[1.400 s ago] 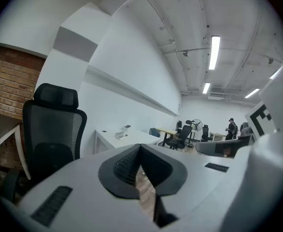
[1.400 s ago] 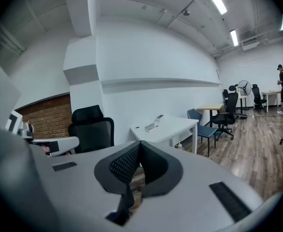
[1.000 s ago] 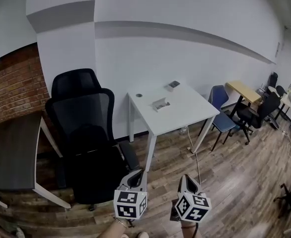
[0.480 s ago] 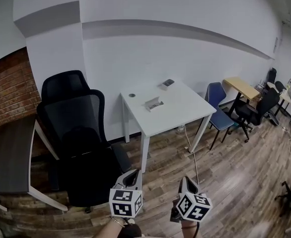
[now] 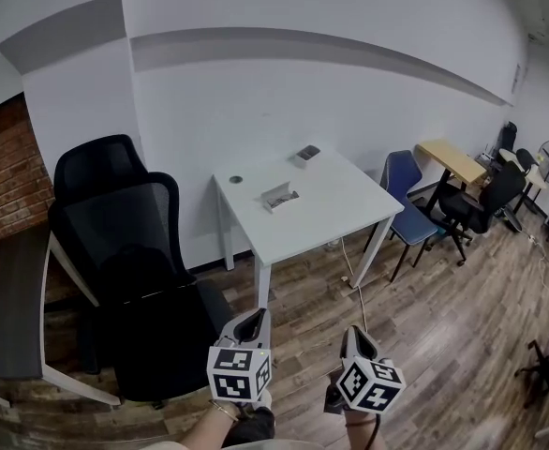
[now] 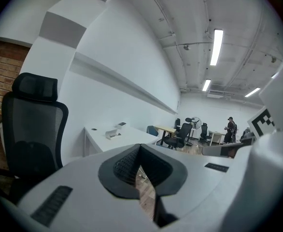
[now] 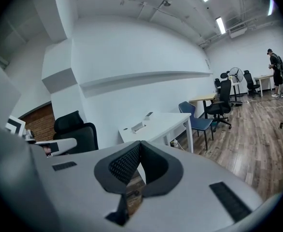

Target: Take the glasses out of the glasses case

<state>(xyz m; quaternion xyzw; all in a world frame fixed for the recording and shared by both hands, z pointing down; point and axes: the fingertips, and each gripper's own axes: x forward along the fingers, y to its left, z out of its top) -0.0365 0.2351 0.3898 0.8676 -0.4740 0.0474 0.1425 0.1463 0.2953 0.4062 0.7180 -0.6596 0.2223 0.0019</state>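
A white table point(image 5: 331, 216) stands against the far wall, well ahead of both grippers. On it lie a small pale case-like thing point(image 5: 279, 195), a small dark flat thing point(image 5: 306, 153) and a tiny round thing point(image 5: 235, 179); they are too small to tell which is the glasses case. The pale thing also shows in the left gripper view point(image 6: 113, 134) and the right gripper view point(image 7: 138, 126). My left gripper point(image 5: 253, 319) and right gripper point(image 5: 353, 337) hang low near the bottom edge, over the wooden floor. Both are shut with nothing between the jaws.
A black mesh office chair point(image 5: 129, 270) stands left of the table, beside a dark desk point(image 5: 7, 317). Right of the table are a blue chair point(image 5: 410, 200), a wood-topped table point(image 5: 452, 162) and black chairs point(image 5: 476, 209). A cable point(image 5: 354, 284) trails on the floor. A person point(image 7: 275, 66) stands far off.
The table and chair have slid left and a little lower in the head view. Both grippers stay shut and low.
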